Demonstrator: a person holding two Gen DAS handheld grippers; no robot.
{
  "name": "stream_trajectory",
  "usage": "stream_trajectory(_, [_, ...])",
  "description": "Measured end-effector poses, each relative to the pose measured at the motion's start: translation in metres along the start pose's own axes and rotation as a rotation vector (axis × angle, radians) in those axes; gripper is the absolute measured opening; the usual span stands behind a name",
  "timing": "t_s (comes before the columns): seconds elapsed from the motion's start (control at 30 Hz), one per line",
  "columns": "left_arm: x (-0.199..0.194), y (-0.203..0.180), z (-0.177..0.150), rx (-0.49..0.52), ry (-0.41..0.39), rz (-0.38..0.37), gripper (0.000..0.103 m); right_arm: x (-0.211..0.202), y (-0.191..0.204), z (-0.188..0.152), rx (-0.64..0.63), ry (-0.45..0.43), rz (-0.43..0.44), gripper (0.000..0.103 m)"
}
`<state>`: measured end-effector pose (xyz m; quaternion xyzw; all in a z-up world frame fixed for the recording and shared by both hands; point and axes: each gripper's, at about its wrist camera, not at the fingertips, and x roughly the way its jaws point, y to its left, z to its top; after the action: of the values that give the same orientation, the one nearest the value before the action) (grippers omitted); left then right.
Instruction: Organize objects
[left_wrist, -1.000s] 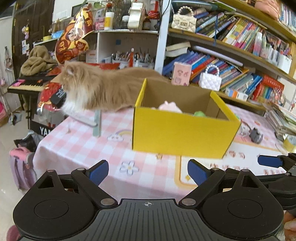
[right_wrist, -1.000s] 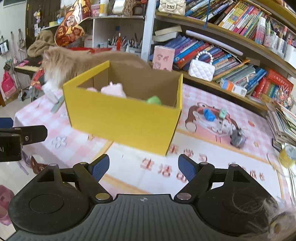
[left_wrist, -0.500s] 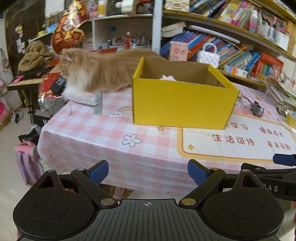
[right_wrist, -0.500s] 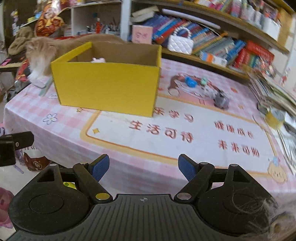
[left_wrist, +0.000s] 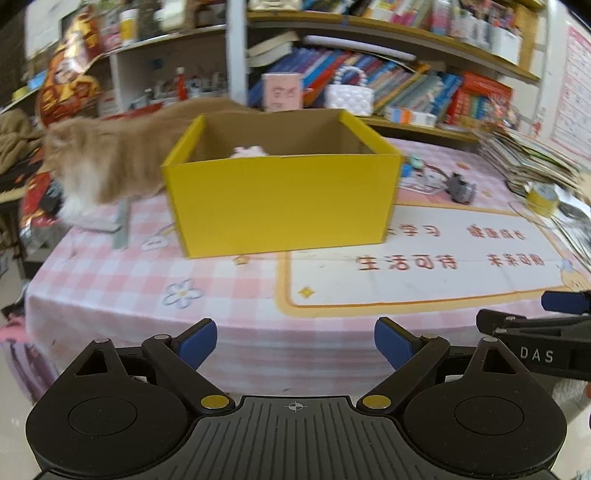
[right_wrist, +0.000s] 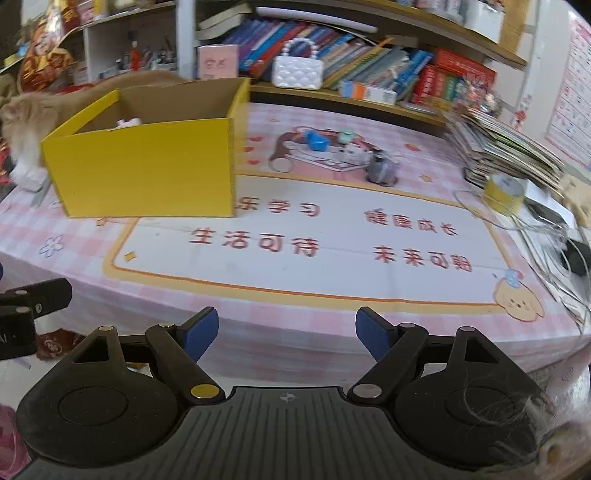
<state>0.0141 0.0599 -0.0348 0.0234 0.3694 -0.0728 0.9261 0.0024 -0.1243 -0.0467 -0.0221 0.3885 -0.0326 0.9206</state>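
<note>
Two grippers off the table's near edge, left gripper (left_wrist: 295, 341) and right gripper (right_wrist: 287, 332) both with fingers spread apart and empty, yellow box (left_wrist: 282, 197) on pink checked tablecloth (left_wrist: 110, 273), pink toy (left_wrist: 248, 151) inside, long-haired cat (left_wrist: 110, 162) behind the box's left side.

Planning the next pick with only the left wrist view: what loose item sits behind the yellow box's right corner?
Observer: A blue toy lies on the tablecloth there, apart from the yellow box.
Operator: Is the right gripper free?
Observer: Yes, the right gripper is open, nothing between its fingers.
Operator: Hazards near the right edge?
Observer: Thin cables loop across the tablecloth beside the yellow tape roll.
</note>
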Motion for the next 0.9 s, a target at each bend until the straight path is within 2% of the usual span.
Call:
stream_trajectory(0.53, [0.046,-0.087,0.04,0.113,0.016,-0.107,0.095,0.024,-0.088,0.017,0.11,0.027,-0.1,0.08])
stream_trajectory(0.9, [0.081,-0.138,0.058,0.104,0.048,-0.158,0.095,0.056,-0.139,0.031,0.113,0.082,-0.106,0.08])
